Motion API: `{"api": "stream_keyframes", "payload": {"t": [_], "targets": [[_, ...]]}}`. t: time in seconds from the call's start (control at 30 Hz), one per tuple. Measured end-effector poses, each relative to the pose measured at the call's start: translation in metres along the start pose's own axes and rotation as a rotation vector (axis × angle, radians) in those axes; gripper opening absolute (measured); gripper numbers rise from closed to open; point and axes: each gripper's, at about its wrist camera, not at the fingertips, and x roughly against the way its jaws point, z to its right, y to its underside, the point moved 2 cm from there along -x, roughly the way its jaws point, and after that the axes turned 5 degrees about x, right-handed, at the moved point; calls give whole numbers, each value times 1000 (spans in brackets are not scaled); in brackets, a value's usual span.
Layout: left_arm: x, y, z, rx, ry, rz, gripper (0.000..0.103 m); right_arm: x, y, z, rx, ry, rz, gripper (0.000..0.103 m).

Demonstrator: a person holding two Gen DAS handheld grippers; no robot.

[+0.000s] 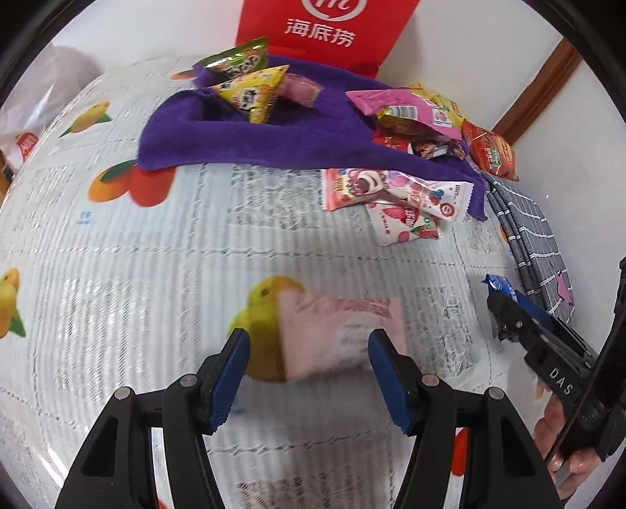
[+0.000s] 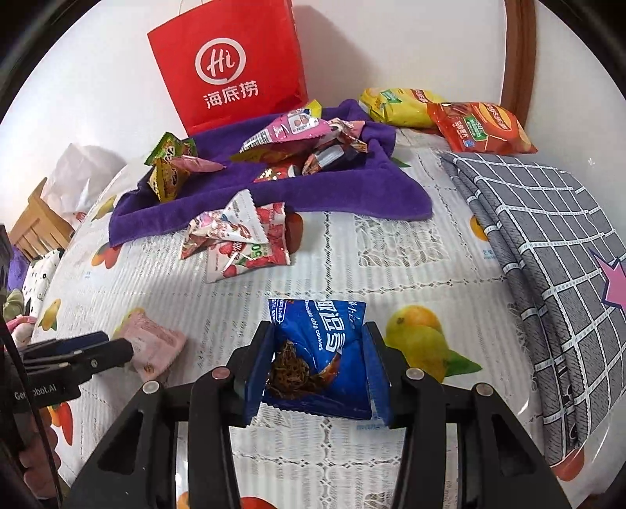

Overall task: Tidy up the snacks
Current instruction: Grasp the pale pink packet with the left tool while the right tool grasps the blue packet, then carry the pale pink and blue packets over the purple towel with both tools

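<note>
A pale pink snack packet lies flat on the fruit-print tablecloth. My left gripper hovers just over its near edge, jaws apart and not pressing on it. My right gripper is shut on a blue chocolate chip cookie packet, squeezed between its blue pads and lifted off the table. Farther back, a purple towel carries several small snack packets. Strawberry-print packets lie at its front edge.
A red paper bag stands against the wall behind the towel. A folded grey checked cloth covers the table's right side. Beyond it lie a yellow packet and an orange packet.
</note>
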Motion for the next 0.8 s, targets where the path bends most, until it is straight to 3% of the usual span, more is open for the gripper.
{"api": "stream_keyframes", "payload": {"t": [0.1,0.23,0.37,0.53,0.7,0.8], "targets": [[-6,-2,9,-16,22,-10,61,-2,2,6,-6,2,-8,45],[-16,-4,22,-50,-5,0,75,-3,4,14,-21,9,-12,45],[-23,-5,34,-98,-51,24,81,-5,7,20,-38,10,-20,45],[-33,2,53,-218,-173,58,86,-8,10,26,-49,18,-28,45],[-33,1,53,-212,-178,68,85,-8,12,31,-62,23,-30,45],[-28,0,48,-211,-175,77,79,-6,12,30,-60,22,-26,45]]}}
